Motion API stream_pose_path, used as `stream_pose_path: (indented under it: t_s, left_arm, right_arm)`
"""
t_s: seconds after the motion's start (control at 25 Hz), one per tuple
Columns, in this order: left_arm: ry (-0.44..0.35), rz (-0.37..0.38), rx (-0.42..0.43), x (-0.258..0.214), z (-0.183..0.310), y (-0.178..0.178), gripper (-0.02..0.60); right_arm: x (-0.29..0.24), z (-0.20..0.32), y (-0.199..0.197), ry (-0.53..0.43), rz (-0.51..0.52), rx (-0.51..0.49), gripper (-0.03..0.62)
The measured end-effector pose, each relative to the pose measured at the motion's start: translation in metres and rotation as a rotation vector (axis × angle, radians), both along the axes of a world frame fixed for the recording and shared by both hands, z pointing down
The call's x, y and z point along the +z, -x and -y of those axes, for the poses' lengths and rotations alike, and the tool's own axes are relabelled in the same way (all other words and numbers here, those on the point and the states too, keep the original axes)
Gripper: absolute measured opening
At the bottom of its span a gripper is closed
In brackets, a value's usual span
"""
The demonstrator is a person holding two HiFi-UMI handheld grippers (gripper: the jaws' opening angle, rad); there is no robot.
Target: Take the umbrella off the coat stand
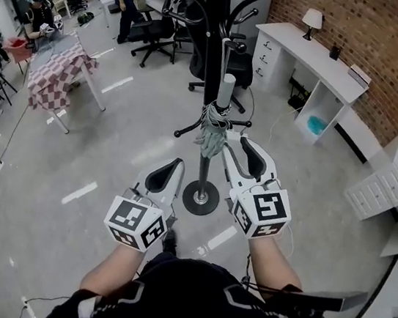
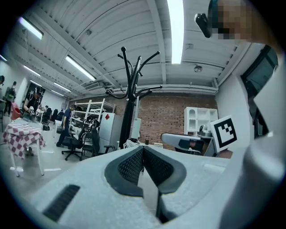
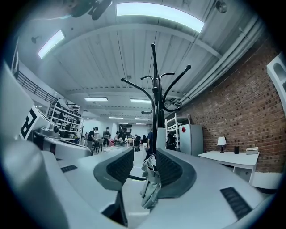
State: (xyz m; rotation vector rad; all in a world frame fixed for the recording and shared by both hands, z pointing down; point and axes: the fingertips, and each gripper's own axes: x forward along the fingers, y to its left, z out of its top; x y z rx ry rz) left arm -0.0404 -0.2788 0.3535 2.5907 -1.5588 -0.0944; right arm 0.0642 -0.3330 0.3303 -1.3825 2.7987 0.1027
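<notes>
The coat stand (image 1: 212, 38) rises dead centre, black pole, curved hooks at the top, round base on the floor (image 1: 111, 149). The umbrella (image 1: 214, 131) hangs against the pole partway up, well clear of the floor.

The right hand-held gripper (image 3: 145, 152) is level and right up at the umbrella. Its jaws are apart with the bunched fabric between them, close to the right pad, and nothing is squeezing yet. The left hand-held gripper (image 2: 142, 148) sits nearer and to the left, short of the pole, jaws together with nothing in them.

For a good take, I'd push the right one a touch further so both pads cover the body of the bundle, not just a loose fold. Then close firmly. Soft cloth will slip if only the edge is caught. After that I'd lift first to slacken whatever it hangs by, and only then pull away toward the near side. A straight tug could rock the stand. The left one is free to steady the pole if needed.

Now the umbrella itself: folded short, grey-green cloth, crumpled and loosely gathered, tapering downward. A pale stubby handle stands at its upper end. It seems to hang by thin cords running up, but which hook carries them I can't tell.
</notes>
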Motion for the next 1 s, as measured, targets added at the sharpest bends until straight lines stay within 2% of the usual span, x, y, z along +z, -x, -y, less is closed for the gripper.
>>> stream_pose_path:
  t_s: [0.36,1.0]
  left_arm:
    - [-0.017,0.01,0.018,-0.007,0.049,0.026,0.009]
    - [-0.003,0.009,0.072,-0.005,0.107,0.044,0.009]
  right_arm:
    - [-0.007,0.058,0.011,0.001,-0.002,0.071,0.138]
    - [0.004,0.126,0.034,0.038,-0.022,0.102,0.17]
